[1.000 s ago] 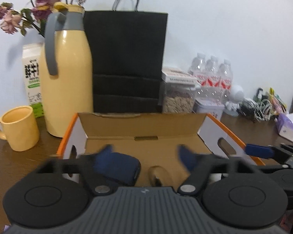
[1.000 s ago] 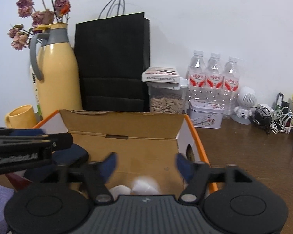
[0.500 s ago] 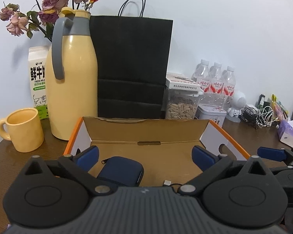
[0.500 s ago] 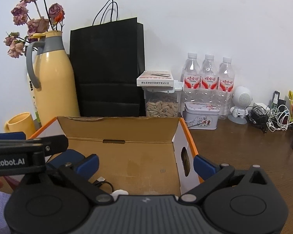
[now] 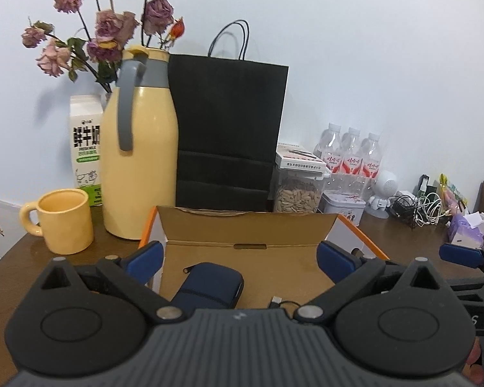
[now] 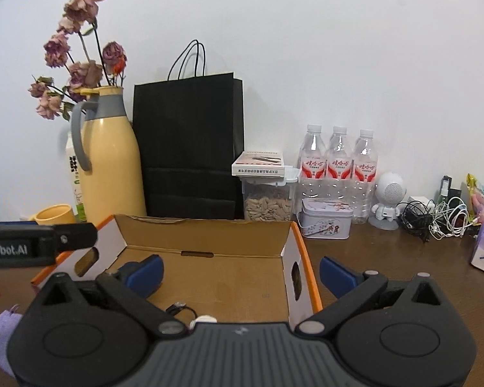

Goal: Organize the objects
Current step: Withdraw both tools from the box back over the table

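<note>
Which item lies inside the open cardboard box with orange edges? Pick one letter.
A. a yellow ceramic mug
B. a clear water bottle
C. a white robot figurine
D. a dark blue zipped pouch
D: the dark blue zipped pouch lies on the floor of the open cardboard box with orange edges, beside a cable end.

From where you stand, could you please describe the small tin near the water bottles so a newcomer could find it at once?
Start at the tall black paper bag against the wall, then look right to the three water bottles. In front of them stands a clear jar of seeds, and beside it the tin: low, pale, closed by a lid and printed with a reddish picture.
</note>
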Tool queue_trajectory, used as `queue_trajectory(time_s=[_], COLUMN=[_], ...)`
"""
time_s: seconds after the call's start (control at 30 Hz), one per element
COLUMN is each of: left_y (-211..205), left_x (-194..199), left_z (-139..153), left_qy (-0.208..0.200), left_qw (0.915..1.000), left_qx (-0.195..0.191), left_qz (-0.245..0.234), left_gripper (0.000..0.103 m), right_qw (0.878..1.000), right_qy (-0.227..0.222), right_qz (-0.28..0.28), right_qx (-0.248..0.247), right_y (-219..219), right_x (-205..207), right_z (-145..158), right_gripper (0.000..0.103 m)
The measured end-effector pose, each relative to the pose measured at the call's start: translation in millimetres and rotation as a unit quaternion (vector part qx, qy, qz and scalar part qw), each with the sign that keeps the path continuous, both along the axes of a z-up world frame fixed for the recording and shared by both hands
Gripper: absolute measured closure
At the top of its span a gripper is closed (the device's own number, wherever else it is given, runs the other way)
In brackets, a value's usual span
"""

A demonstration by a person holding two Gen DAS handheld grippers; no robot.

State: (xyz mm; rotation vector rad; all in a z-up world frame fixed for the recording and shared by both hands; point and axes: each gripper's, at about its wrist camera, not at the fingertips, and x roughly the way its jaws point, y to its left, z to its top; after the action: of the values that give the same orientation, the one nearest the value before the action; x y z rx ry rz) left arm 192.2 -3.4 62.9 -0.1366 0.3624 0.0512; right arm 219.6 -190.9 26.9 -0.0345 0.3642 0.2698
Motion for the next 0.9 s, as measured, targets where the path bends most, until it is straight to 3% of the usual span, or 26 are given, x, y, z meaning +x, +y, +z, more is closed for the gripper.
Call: queue_trajectory(time_s=[0.5,0.9], left_y=[29,62], left_x=[-73,-112], left_z=[-21,-48], left_qy=[0.039,0.083], left_qw=[0.9987,0.9945], left_qx=[0.011,0.02], left_qz=[0.031,0.061], left_gripper=[0.0,0.0], right_qw=[0.999,0.995], right_qy=[0.041,0.068], right_qz=[-0.002,0.042], right_qx=[-0.026,-0.065], right_y=[-34,-44], right_x=[-59,-79], right_z=[-32,-59], right_gripper=[0.0,0.0])
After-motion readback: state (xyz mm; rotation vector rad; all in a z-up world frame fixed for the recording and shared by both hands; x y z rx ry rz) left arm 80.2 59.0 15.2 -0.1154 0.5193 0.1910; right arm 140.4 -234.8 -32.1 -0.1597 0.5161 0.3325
